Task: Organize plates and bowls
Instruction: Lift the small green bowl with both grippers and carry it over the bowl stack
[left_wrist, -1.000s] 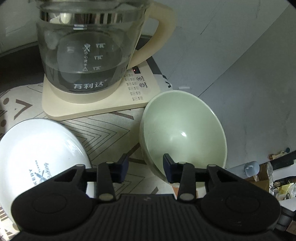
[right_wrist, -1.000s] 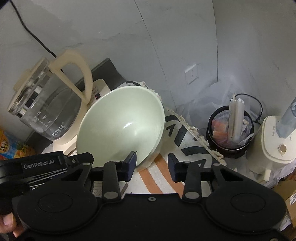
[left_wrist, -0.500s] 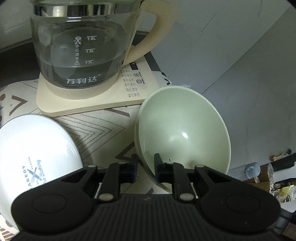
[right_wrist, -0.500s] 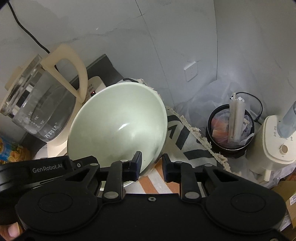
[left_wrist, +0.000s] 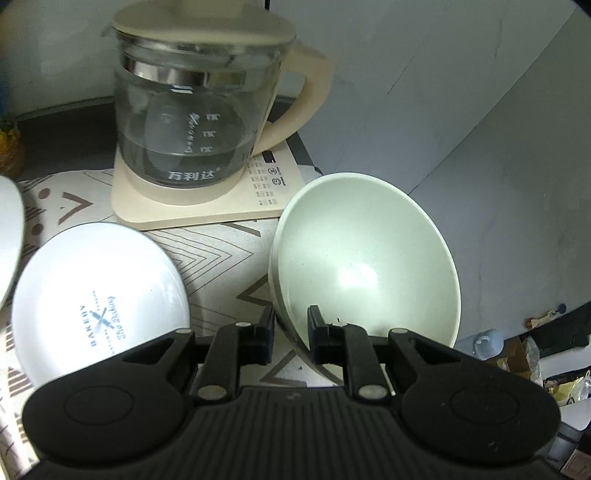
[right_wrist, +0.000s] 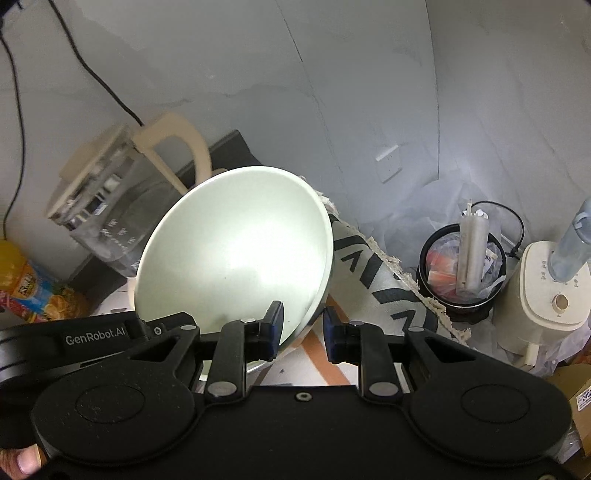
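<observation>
Item, green bowl (left_wrist: 365, 258): we now hold it at two spots on its rim, the left gripper (left_wrist: 290, 334) and right gripper (right_wrist: 303, 330) both having just narrowed onto the edge, and it sits tilted above the patterned desk (left_wrist: 221, 258) beside the kettle (left_wrist: 195, 122), so we judge the lift begun. White plate (left_wrist: 99, 295) lies near; the bowl's underside is hidden, so we cannot tell whether it is clear of the desk.

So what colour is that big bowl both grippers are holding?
Pale green, plain with no pattern. The bowl shows best in the left wrist view.
</observation>
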